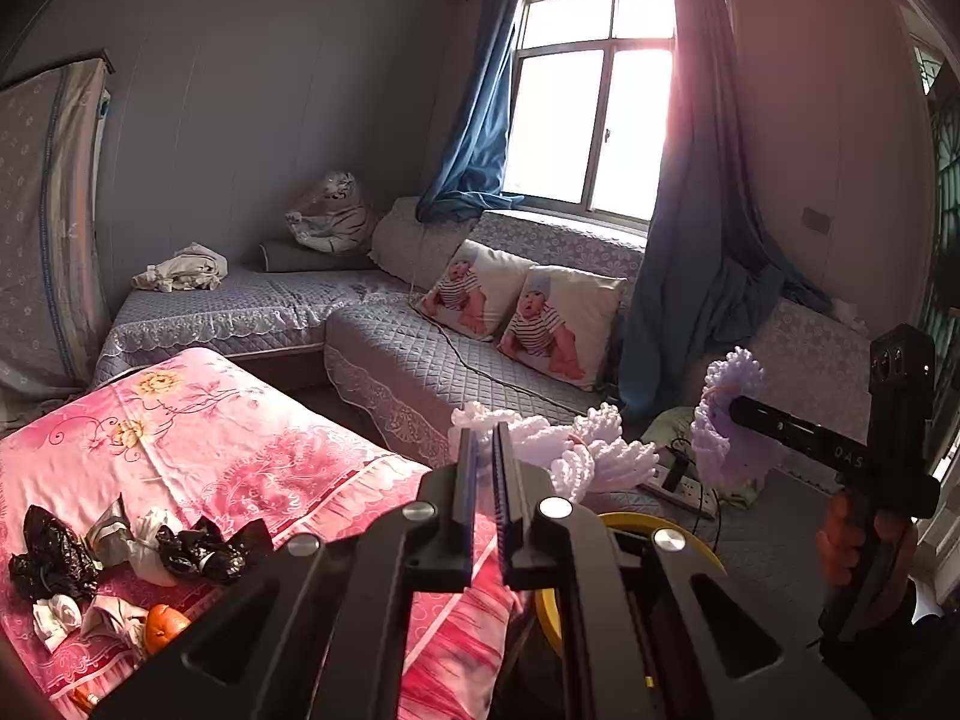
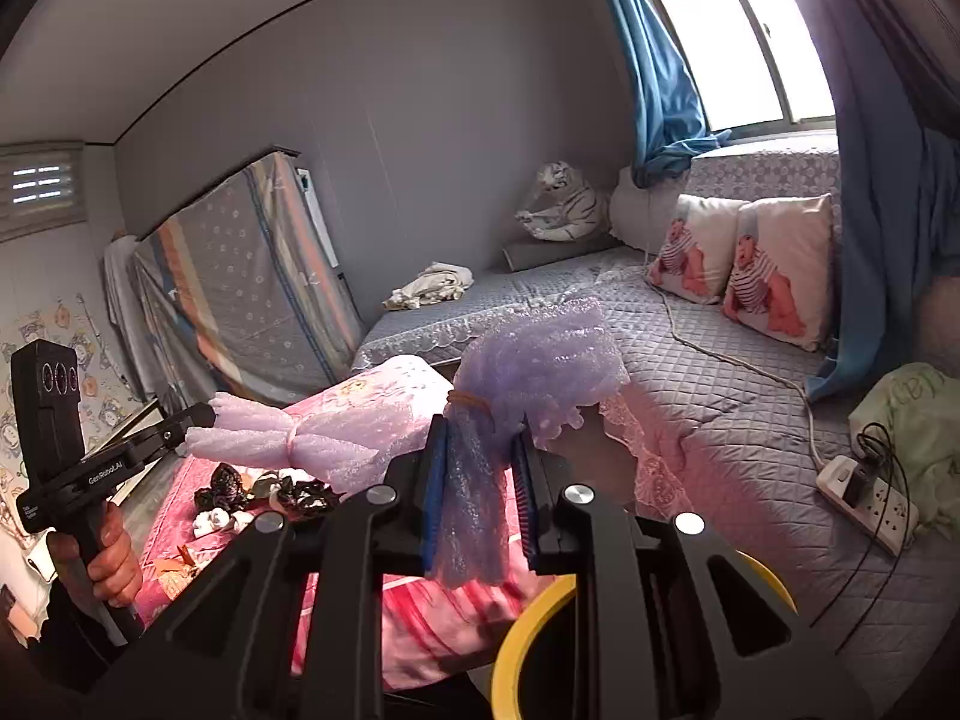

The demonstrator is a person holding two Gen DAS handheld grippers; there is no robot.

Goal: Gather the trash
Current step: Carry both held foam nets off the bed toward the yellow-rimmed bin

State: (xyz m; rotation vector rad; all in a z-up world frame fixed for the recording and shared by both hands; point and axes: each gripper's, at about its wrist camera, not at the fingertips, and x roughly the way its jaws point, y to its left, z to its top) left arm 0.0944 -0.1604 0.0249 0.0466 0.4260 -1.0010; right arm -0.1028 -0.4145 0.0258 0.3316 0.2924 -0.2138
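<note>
Each gripper holds its own piece of foam net. My left gripper is shut on the end of a whitish foam net, and the right wrist view shows that net hanging from its tip. My right gripper is shut on a lilac foam net; it shows at the right of the left wrist view with its net. A yellow bin rim lies below both. Black bags, crumpled tissues and an orange lie on the pink bed cover.
A grey quilted sofa with two printed pillows runs under the window. A power strip with cables lies on its seat. Blue curtains hang at the right. A mattress leans on the wall.
</note>
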